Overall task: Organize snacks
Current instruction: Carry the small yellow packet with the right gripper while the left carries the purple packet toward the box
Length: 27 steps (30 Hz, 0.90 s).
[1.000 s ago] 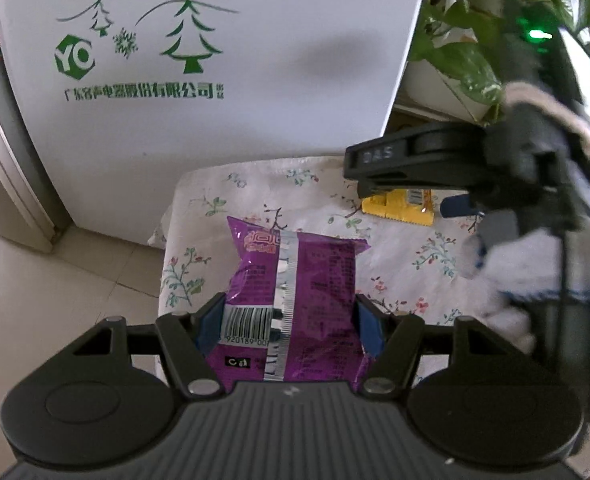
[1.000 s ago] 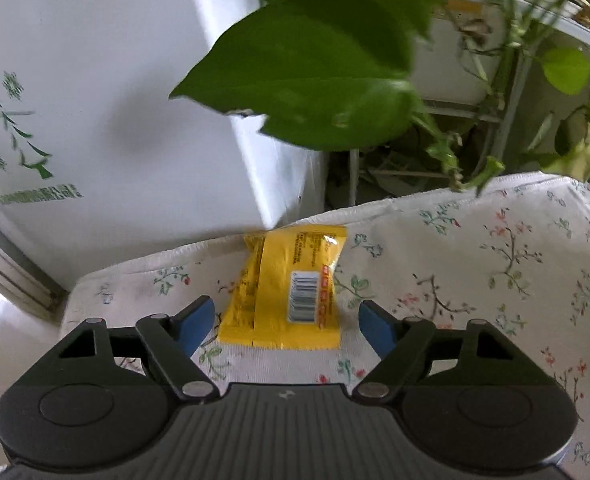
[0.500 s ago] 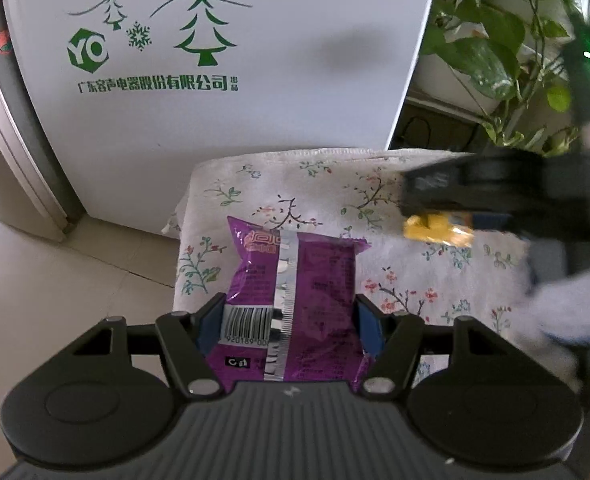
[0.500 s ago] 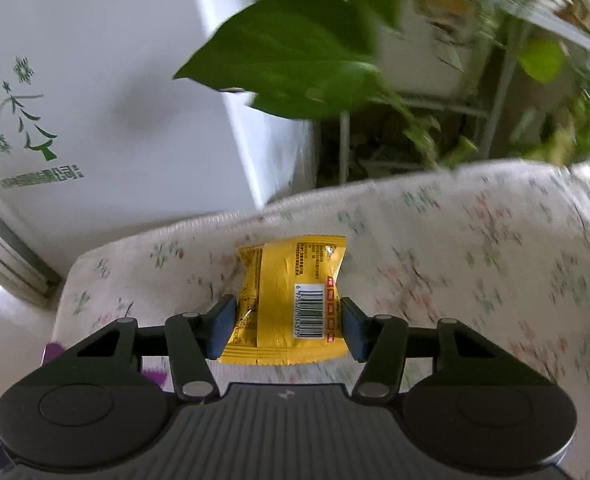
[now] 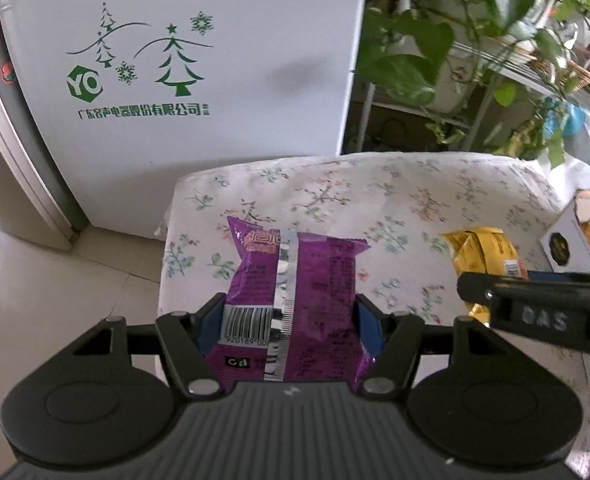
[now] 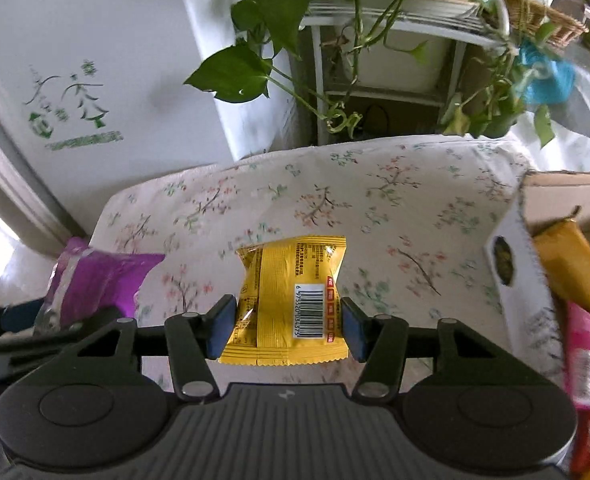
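Floral cloth (image 6: 395,184) over a low table beside a white fridge (image 5: 215,60), plants behind. Left gripper (image 5: 289,326) clamped on the purple pack (image 5: 295,304), held clear above the cloth. Right gripper (image 6: 281,326), just closed in, pinching the yellow pack (image 6: 291,300) at its waist (already crumpled inward there). Box (image 6: 515,272) with other snacks at the right edge, probably the destination. Risks: slippery film sliding out of a shallow pinch; crushed contents from squeezing harder; clashing grippers when crowding the box together; snagging the box wall.
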### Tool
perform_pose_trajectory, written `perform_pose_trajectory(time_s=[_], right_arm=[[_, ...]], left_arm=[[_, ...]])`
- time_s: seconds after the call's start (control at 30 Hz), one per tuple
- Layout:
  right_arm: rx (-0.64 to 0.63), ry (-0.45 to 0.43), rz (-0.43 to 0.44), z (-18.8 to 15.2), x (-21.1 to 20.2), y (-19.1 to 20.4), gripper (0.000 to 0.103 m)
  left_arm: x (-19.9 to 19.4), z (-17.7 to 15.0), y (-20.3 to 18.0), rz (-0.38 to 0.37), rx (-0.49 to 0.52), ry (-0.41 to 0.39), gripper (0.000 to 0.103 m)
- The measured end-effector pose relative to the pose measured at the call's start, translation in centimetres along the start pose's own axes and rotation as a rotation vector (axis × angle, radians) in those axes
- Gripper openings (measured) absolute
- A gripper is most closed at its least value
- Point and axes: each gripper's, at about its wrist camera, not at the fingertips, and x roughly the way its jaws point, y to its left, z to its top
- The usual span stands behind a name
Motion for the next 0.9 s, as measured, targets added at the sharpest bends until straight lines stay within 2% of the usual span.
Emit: perform_pose_trajectory(time_s=[0.2, 0.37, 0.5, 0.73, 0.9], right_arm=[[0.005, -0.021, 0.046, -1.7, -2.9, -1.6, 0.062], [0.039, -0.051, 0.072, -3.0, -2.8, -3.4, 0.062], [0.057, -0.024, 0.066, -2.7, -2.3, -4.1, 0.062], [0.031, -0.085, 0.134, -1.9, -4.8, -4.2, 0.062], [-0.036, -0.14, 0.124, -1.9, -6.4, -4.3, 0.063]], left_arm=[[-1.1, -0.9, -1.1, 0.024, 0.013, -0.001, 0.066], [-1.4, -1.2, -2.1, 0.039, 0.038, -0.015, 0.066], [-1.8, -1.1, -2.8, 0.043, 0.049, -0.032, 0.066], [-3.7, -0.8, -2.5, 0.019, 0.006, -0.07, 0.066], [-4.7, -0.9, -2.1, 0.033, -0.014, -0.094, 0.066]])
